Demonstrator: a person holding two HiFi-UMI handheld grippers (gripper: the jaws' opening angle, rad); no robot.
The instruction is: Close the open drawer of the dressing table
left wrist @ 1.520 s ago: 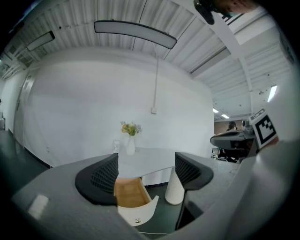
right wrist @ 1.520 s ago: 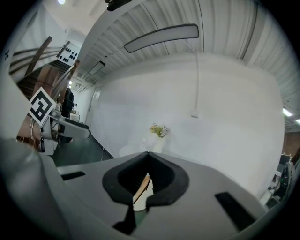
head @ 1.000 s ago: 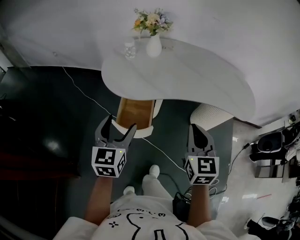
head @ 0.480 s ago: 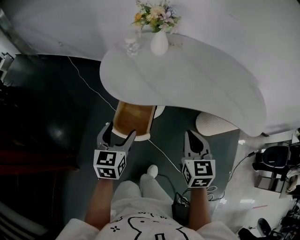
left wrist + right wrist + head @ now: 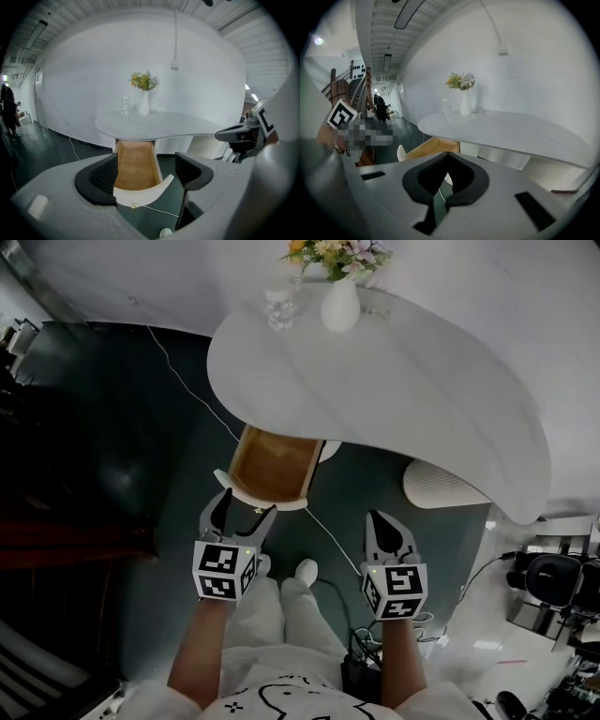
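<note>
Two grippers hang below the dressing table (image 5: 394, 381). At left, our left gripper (image 5: 244, 505) has its fingers spread and empty, just short of the open drawer (image 5: 272, 465); only its own view shows us the wooden inside framed between them. The drawer runs lengthwise out from under the top, curved white front toward us. Our right gripper (image 5: 379, 521) has fingers pressed together on nothing

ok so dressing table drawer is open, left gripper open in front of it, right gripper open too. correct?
Not quite: the right gripper is shut, its jaws together with nothing between them, as the right gripper view shows. The rest stands: the drawer is open, and the left gripper is open in front of it.
</note>
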